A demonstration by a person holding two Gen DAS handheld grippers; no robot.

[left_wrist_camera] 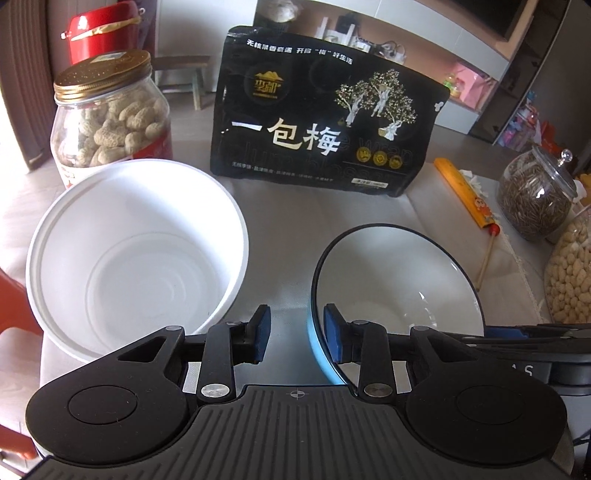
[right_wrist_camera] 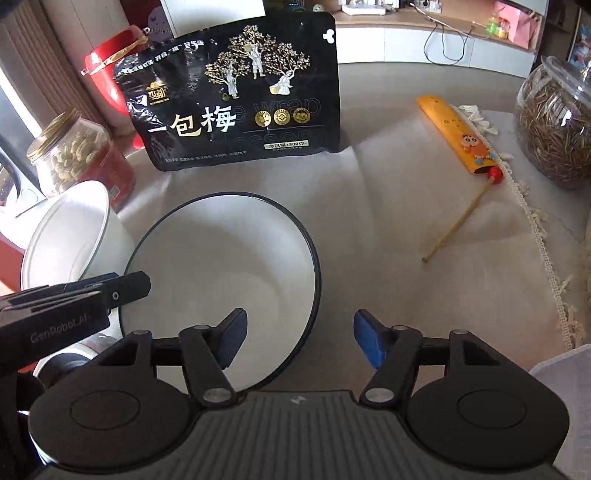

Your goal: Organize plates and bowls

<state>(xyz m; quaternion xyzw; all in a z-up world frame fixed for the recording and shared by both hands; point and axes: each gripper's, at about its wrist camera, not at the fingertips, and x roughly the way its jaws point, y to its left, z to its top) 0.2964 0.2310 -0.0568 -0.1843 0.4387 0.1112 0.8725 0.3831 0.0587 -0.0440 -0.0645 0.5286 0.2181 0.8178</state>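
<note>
A white plastic bowl (left_wrist_camera: 136, 254) stands on the table at the left; it also shows in the right wrist view (right_wrist_camera: 66, 232). A ceramic bowl with a dark rim, white inside and blue outside (left_wrist_camera: 391, 280), stands to its right, also seen from the right wrist (right_wrist_camera: 221, 273). My left gripper (left_wrist_camera: 297, 332) is open, straddling the ceramic bowl's left rim, one pad inside and one outside. My right gripper (right_wrist_camera: 299, 339) is open, straddling the same bowl's right rim, its left finger over the inside.
A black snack bag (left_wrist_camera: 321, 122) stands behind the bowls. A peanut jar (left_wrist_camera: 110, 118) and a red tin (left_wrist_camera: 103, 33) are at the back left. A glass jar of seeds (right_wrist_camera: 554, 122), a yellow case (right_wrist_camera: 458, 136) and a wooden stick (right_wrist_camera: 458, 221) lie to the right.
</note>
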